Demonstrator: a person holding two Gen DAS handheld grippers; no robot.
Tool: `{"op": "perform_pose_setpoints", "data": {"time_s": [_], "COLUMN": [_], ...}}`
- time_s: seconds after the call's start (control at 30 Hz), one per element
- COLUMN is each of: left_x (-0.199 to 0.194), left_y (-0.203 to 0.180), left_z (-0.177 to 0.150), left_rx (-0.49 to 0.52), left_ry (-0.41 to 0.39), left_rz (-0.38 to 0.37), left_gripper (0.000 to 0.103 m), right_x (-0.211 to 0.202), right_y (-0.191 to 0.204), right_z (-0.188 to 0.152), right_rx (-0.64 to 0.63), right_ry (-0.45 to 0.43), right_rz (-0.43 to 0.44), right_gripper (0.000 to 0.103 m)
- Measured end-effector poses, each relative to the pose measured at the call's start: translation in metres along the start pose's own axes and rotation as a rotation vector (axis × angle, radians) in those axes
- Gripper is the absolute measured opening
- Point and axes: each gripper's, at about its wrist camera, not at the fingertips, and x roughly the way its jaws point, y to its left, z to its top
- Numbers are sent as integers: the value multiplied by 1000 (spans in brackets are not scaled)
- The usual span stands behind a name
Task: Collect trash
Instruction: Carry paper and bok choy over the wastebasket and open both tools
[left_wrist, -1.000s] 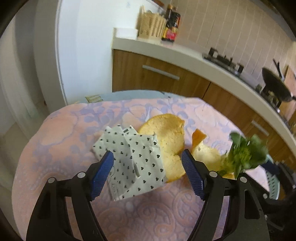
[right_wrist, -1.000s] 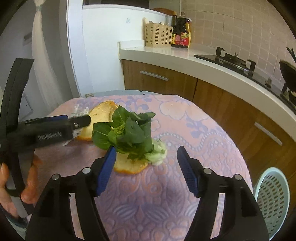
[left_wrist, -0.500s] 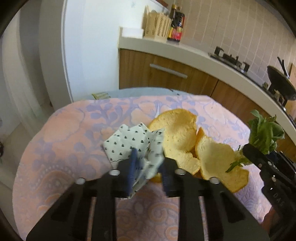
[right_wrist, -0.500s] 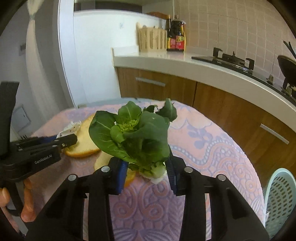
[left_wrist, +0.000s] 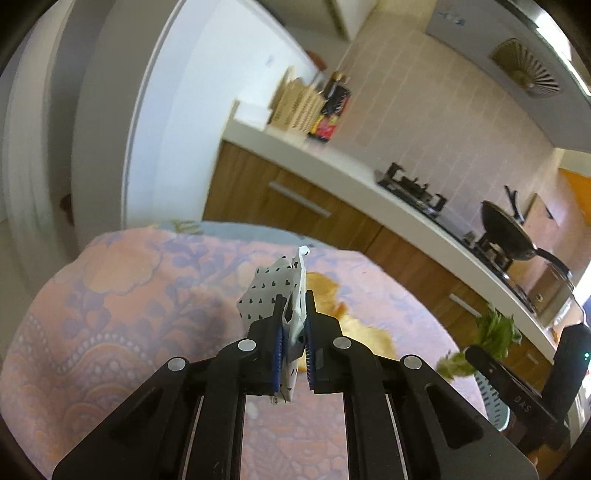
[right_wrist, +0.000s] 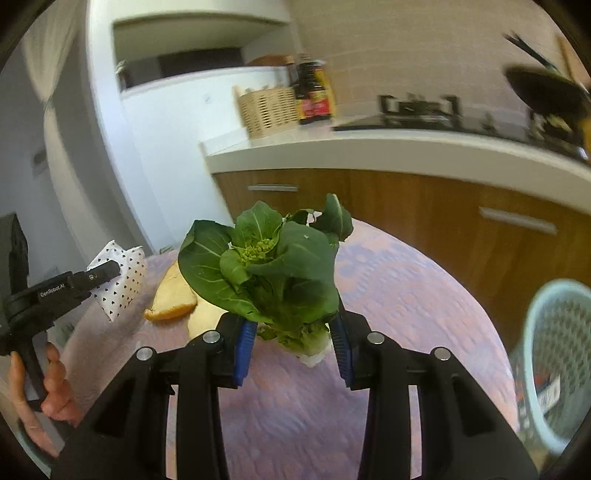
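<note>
My left gripper (left_wrist: 294, 332) is shut on a white paper wrapper with black hearts (left_wrist: 271, 295) and holds it lifted above the table; it also shows in the right wrist view (right_wrist: 123, 280). My right gripper (right_wrist: 291, 339) is shut on a green leafy vegetable (right_wrist: 273, 266), lifted off the table; the vegetable also shows in the left wrist view (left_wrist: 495, 332). Yellow peel pieces (right_wrist: 173, 295) lie on the pink patterned tablecloth (right_wrist: 388, 295), and they show behind the wrapper in the left wrist view (left_wrist: 354, 325).
A light blue mesh waste basket (right_wrist: 554, 362) stands beside the table at the right. A kitchen counter (right_wrist: 369, 147) with wooden cabinets, a wicker basket, bottles, a stove and a pan runs behind. A white wall column (left_wrist: 155, 129) stands at the left.
Both grippers closed from open: the left on the heart-print wrapper, the right on the vegetable. Both then lifted their items off the table, and the right one turned toward the basket.
</note>
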Motion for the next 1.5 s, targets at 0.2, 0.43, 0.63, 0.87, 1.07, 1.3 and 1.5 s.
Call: {"op": "perform_pose_setpoints", "data": {"time_s": [0.2, 0.43, 0.63, 0.87, 1.07, 1.3, 1.5], "left_x": [0, -9, -18, -9, 20, 73, 124], "left_y": [-24, -76, -154, -245, -326, -391, -421], "left_z": [-5, -12, -22, -36, -63, -112, -138], "left_rx": [56, 141, 237, 339, 409, 458, 476], "left_ry": [-2, 11, 37, 77, 143, 253, 353], "left_rz": [-67, -172, -290, -387, -458, -506, -507], "left_gripper": [7, 7, 7, 7, 7, 7, 8], "right_x": [-45, -85, -128, -181, -211, -186, -148], "right_y": [-35, -78, -121, -166, -225, -294, -331], "right_z": [-14, -20, -14, -12, -19, -49, -66], "right_rx": [58, 114, 183, 194, 273, 423, 549], "right_ry": [-24, -39, -106, -201, -243, -150, -16], "right_rz": [-70, -147, -216, -367, -463, -473, -467], "right_gripper": [34, 34, 34, 34, 34, 34, 37]}}
